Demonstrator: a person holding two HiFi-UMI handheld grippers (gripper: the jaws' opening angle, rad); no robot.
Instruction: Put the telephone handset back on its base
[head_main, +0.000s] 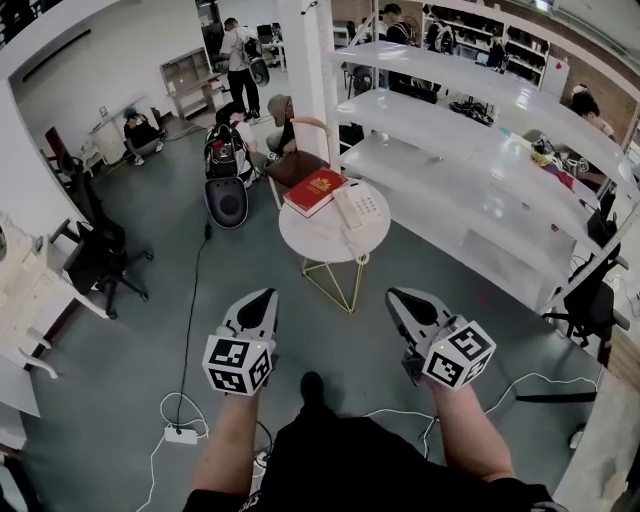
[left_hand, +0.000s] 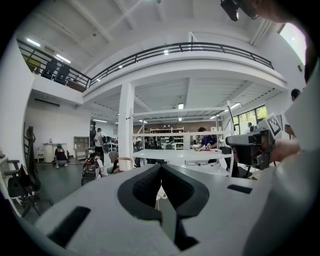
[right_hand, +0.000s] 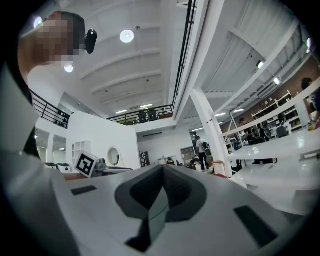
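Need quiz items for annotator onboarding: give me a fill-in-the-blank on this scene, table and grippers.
1. The book on the round table is ____ in colour.
2. In the head view the telephone lies to the ____ of the book.
3. The left gripper and the right gripper both have their jaws ____, with nothing between them.
Missing words: red; right; shut.
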